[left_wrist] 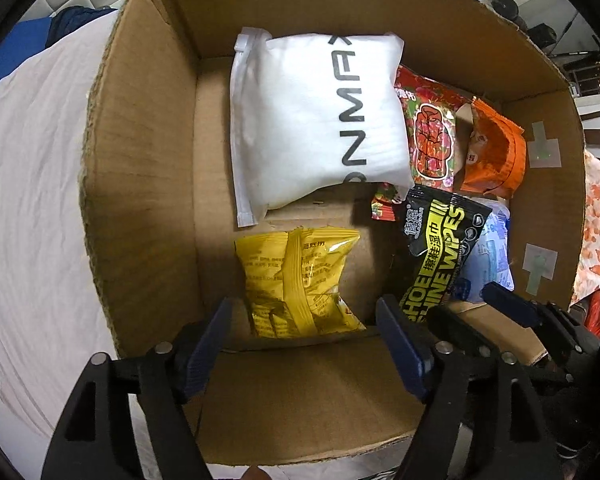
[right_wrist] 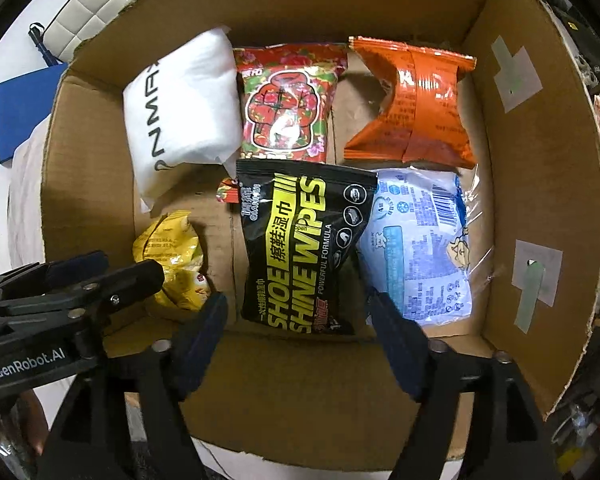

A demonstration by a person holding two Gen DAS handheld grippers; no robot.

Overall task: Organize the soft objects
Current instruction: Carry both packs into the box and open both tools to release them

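Red floral packet partly under white pouch, blue-white pack mostly behind black wipes pack

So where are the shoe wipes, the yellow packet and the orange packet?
shoe wipes pack (right_wrist: 300, 252), right wrist view, middle of its black front.
yellow packet (left_wrist: 296, 284), left wrist view, centre seam.
orange packet (right_wrist: 416, 108), right wrist view, middle.

**Handheld gripper hardware**

Left gripper: black angular frame, dark blue ribbed fingers, silver round screw heads on the linkages. Right gripper: identical build. White "GenRobot.AI" lettering marks the left unit's black side, at 8 o'clock in the right wrist view.
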